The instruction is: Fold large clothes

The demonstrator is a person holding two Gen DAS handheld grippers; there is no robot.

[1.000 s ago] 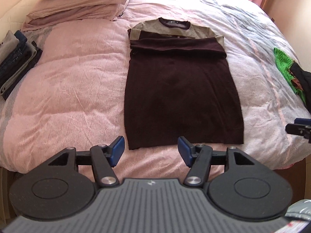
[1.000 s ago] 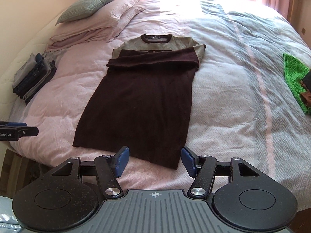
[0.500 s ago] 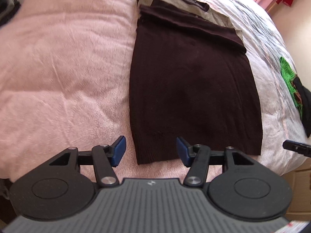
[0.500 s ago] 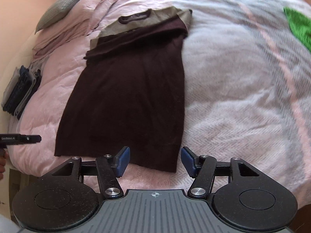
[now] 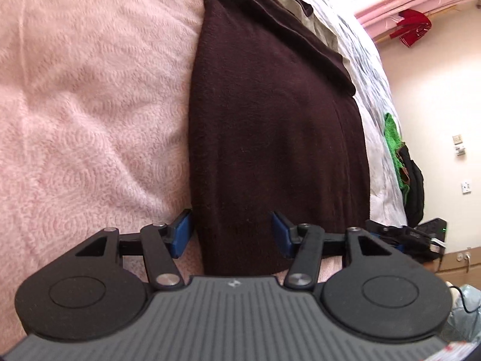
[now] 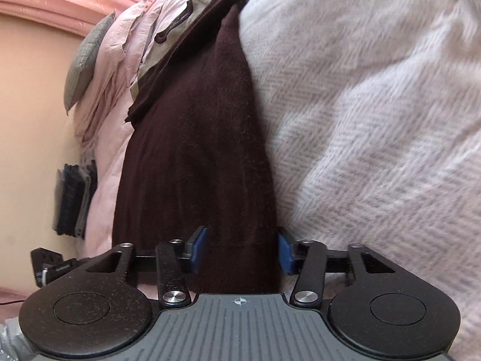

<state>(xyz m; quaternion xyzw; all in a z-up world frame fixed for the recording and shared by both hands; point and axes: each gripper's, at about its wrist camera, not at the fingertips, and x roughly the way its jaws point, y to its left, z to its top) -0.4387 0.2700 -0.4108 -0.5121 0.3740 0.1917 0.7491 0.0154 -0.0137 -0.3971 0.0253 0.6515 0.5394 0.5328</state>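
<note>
A dark maroon sweater (image 5: 270,126) with a tan yoke lies flat on the bed, its sleeves folded across the chest. My left gripper (image 5: 231,234) is open and straddles the sweater's near left hem corner, blue pads on either side of the cloth. In the right wrist view the same sweater (image 6: 195,156) stretches away from me. My right gripper (image 6: 242,251) is open over the near right hem corner, its pads flanking the fabric. Neither gripper has closed on the cloth.
A pink bedspread (image 5: 90,105) lies left of the sweater, a pale grey-white cover (image 6: 375,120) right of it. Pillows (image 6: 99,60) and a folded dark stack (image 6: 72,198) sit at the far left. Green and black clothes (image 5: 399,156) lie at the bed's right edge.
Both grippers have dropped low and moved forward to the sweater's near hem, one at each corner. Their jaws stay open. The sweater has not moved.
</note>
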